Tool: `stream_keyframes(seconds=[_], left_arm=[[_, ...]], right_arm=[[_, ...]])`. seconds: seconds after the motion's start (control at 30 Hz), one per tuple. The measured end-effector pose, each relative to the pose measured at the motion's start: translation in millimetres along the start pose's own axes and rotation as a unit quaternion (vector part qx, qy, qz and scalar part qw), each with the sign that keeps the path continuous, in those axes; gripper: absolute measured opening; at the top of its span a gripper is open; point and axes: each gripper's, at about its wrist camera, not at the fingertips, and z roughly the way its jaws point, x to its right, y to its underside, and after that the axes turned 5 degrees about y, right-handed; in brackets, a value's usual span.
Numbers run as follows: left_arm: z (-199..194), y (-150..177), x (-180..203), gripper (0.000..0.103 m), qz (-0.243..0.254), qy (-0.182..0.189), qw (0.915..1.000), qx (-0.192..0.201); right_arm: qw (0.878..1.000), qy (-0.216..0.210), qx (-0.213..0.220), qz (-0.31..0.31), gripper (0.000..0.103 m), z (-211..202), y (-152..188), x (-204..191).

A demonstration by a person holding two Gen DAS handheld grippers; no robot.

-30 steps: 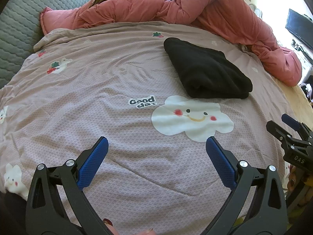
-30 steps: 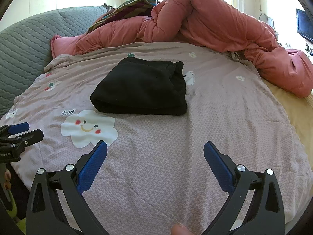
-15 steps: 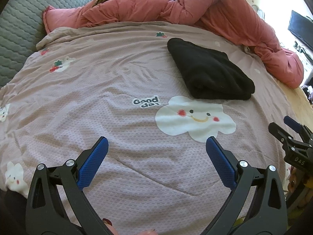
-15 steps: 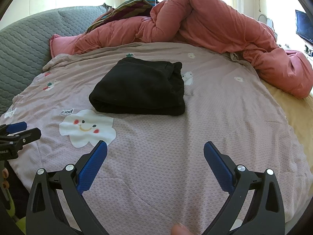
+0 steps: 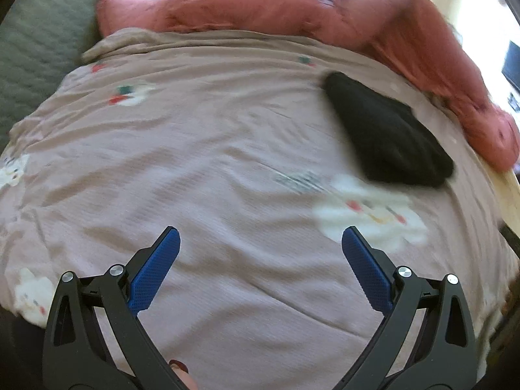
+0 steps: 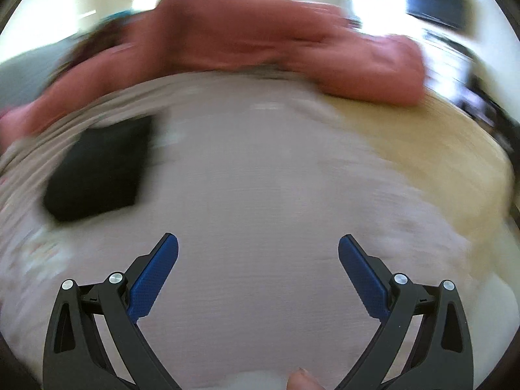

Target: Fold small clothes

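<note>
Mauve bedsheet (image 5: 208, 149) carries folded black garment (image 5: 386, 133); left tongs (image 5: 260, 252) and right tongs (image 6: 258, 255) hover apart, empty.

The bedsheet (image 5: 201, 162) is a thin mauve cloth, matt, with a fine dotted weave and soft wrinkles. The folded black garment (image 5: 386, 136) looks like thick, fuzzy, matt fabric. The pink quilt (image 5: 292, 9) is a puffy cloth with a faint sheen. The left hand-held gripper (image 5: 260, 243) and right hand-held gripper (image 6: 258, 250) have matt black plastic arms, blue finely textured pads (image 5: 152, 276) and shiny metal screws.
</note>
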Motion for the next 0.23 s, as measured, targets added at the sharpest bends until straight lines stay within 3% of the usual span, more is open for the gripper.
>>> stream_keyframes(seconds=[0.03,0.13,0.17,0.23], left_arm=[[3.7,-8.3,-16.5,0.093,-0.015,-0.01,0.9998,0.001],[21.8,-36.4,-79.8,0.093,-0.055,-0.069,0.9961,-0.011],[26.1,-45.0,-100.3,0.093,-0.066,-0.093,0.9935,-0.011],[34.9,-64.2,-155.4,0.093,-0.097,-0.141,0.9851,-0.016]], right_arm=[[0.999,0.035,-0.001,0.031,0.098,6.0,-2.2,28.0],[0.981,0.165,-0.013,0.102,0.098,20.0,0.1,119.4],[0.967,0.223,-0.017,0.124,0.098,20.3,6.4,157.5],[0.941,0.296,-0.043,0.157,0.098,20.4,21.0,210.9]])
